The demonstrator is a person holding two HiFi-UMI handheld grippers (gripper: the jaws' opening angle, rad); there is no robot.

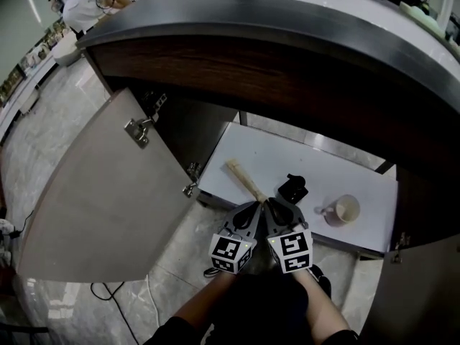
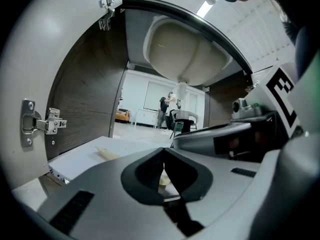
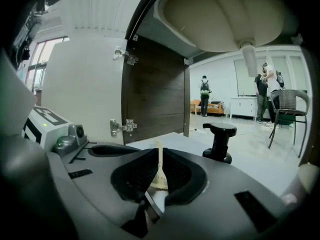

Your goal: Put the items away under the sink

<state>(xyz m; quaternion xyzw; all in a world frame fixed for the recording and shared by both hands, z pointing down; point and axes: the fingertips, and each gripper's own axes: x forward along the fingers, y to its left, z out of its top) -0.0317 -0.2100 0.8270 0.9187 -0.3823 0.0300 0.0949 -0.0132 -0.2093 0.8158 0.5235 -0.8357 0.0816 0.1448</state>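
The cabinet under the sink stands open, and its white floor panel holds three items. A wooden utensil lies at the left, a black knobbed piece in the middle, and a pale cup at the right. Both grippers hover side by side at the panel's front edge. My left gripper has its jaws together with nothing in them. My right gripper shows only a narrow slit, with the wooden utensil in line with it. Whether its pads press on the utensil is unclear.
The left cabinet door swings wide open, its hinges on the inner face. The dark counter edge overhangs the opening, and the sink bowl hangs above the panel. A cable lies on the marble floor. People stand far off.
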